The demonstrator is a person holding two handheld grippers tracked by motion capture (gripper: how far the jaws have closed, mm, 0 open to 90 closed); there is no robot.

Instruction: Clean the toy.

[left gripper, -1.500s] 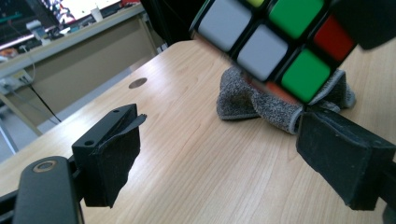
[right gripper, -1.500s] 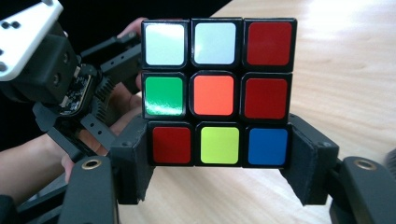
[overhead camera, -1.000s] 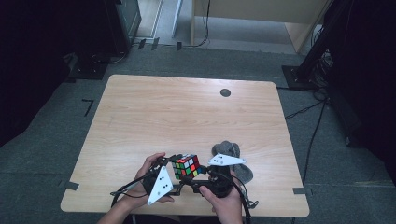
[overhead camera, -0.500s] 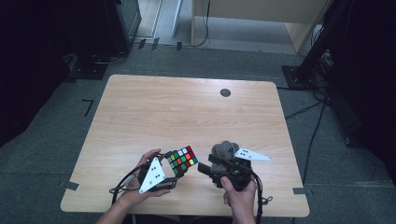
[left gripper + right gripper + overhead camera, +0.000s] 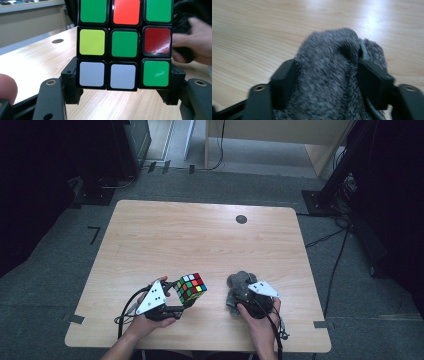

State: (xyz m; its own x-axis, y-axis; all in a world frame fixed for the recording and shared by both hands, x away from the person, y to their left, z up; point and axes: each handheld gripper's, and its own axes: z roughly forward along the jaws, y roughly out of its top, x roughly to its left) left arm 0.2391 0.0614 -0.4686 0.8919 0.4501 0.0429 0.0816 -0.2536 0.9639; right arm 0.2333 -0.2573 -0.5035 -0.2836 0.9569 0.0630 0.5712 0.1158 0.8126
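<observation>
High view gives me the wooden table [image 5: 200, 240] across mid-frame. At its lower centre my left gripper [image 5: 176, 301] pinches the puzzle cube [image 5: 190, 287] between both jaws. Just right of it, my right gripper [image 5: 239, 296] is clamped on a grey fuzzy cloth [image 5: 238, 283].

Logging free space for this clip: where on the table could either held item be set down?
The table is bare from the dark round hole to both side edges. The near edge is crowded: puzzle cube in the left hand-held gripper, grey fuzzy cloth in the right hand-held gripper.
</observation>
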